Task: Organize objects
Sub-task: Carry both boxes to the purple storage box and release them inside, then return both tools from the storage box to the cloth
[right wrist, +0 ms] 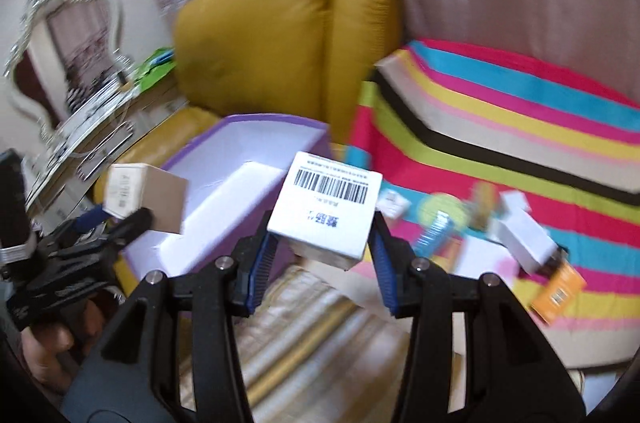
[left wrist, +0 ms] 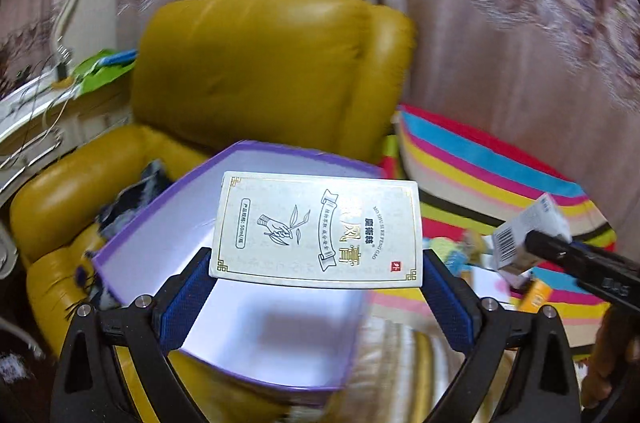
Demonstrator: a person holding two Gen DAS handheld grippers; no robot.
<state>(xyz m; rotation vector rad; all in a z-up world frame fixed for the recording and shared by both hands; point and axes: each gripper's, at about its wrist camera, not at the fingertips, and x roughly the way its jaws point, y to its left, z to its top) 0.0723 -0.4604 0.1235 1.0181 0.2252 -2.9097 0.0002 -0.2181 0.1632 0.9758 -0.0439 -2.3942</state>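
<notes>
The left gripper [left wrist: 316, 287] had its fingers clamped on the two short ends of a flat cream box [left wrist: 316, 231] printed with a hand and a sprig, and held it in the air over the open purple bin [left wrist: 160, 223], which sat on the seat of a mustard armchair [left wrist: 256, 63]. The right gripper [right wrist: 322, 255] had its fingers closed on the sides of a smaller white box [right wrist: 326, 209], barcode face up, and carried it just beside the bin's near right corner, not yet over the opening. As far as both views showed, the bin's white inside was bare, so nothing looked sorted yet; the blur made that hard to swear to. To the right, on the striped cloth [right wrist: 520, 127], several small things lay waiting: an orange box [right wrist: 558, 293], a white box [right wrist: 524, 237], a blue packet [right wrist: 432, 235] and a few others too smeared to name. By my judgement the job was in its early part: two boxes were in hand and close to being dropped in, and the scattered pile on the cloth was what remained.
</notes>
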